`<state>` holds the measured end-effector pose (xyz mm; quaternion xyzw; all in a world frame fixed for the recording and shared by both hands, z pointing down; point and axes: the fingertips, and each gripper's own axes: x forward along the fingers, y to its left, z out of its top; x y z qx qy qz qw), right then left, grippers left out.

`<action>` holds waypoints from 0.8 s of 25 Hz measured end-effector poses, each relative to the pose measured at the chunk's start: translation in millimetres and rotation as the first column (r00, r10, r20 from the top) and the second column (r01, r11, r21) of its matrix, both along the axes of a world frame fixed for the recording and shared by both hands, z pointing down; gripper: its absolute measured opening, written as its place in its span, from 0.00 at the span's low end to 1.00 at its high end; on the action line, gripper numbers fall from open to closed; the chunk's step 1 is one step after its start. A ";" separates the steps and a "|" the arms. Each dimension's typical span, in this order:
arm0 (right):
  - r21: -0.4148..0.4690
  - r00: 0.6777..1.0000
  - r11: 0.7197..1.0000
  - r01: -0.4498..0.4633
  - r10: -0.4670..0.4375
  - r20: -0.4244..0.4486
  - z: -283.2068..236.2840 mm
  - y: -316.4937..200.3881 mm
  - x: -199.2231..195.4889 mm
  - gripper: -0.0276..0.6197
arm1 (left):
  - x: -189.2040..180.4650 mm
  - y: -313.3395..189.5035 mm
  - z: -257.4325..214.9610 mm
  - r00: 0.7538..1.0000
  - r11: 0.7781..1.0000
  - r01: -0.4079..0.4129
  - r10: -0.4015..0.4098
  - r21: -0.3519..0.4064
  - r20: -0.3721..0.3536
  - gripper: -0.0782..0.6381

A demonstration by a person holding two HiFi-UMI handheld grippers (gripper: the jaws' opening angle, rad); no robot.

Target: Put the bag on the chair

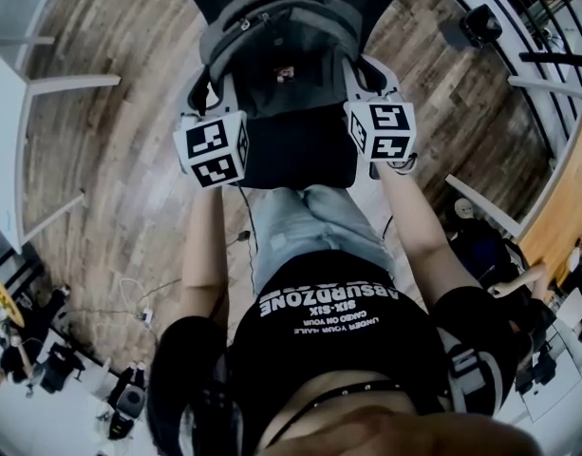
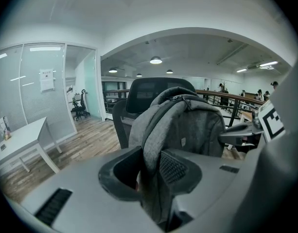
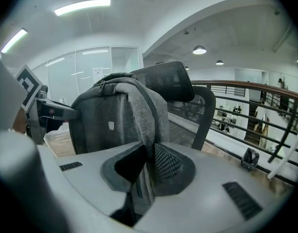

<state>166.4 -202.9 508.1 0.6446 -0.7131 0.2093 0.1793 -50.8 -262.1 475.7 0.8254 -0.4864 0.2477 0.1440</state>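
Both jaws are clamped narrow on cloth. The left gripper (image 2: 151, 171) pinches the left strap (image 2: 152, 130), and the right gripper (image 3: 148, 166) pinches the right strap (image 3: 149, 115). Each strap runs up and forward from between its pads to the top of the bag (image 2: 195, 125). The bag stands upright straight ahead of both jaws. Just beyond it is the chair (image 3: 170, 81), with its back and headrest rising behind the bag. From the head view the seat (image 1: 300, 155) lies under and between my two grippers. I cannot tell whether the bag's base is resting on it.

My worries from here:
- If I let go before the base is down, the bag will probably drop or tip toward me off the seat edge.
- The straps are soft and folded, so one could creep through the pads and leave the bag hanging lopsided.
- A push on the back might swivel the chair away from the jaws.
- A strap could cling to a pad as I open and drag the bag off.

The bag is the only container. Its top zip looks shut, and nothing inside shows.
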 end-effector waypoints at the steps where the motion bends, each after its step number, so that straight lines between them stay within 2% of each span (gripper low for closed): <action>1: 0.000 1.000 1.000 -0.002 0.002 0.002 1.4 -1.3 0.0 0.14 | -0.1 -1.2 1.7 1.000 1.000 0.000 0.000 -0.002 0.001 0.25; 20: -0.053 1.000 0.999 0.008 -0.008 0.000 36.5 -18.9 -5.9 0.14 | -7.4 -19.4 41.1 1.000 0.998 0.010 -0.009 -0.062 0.016 0.25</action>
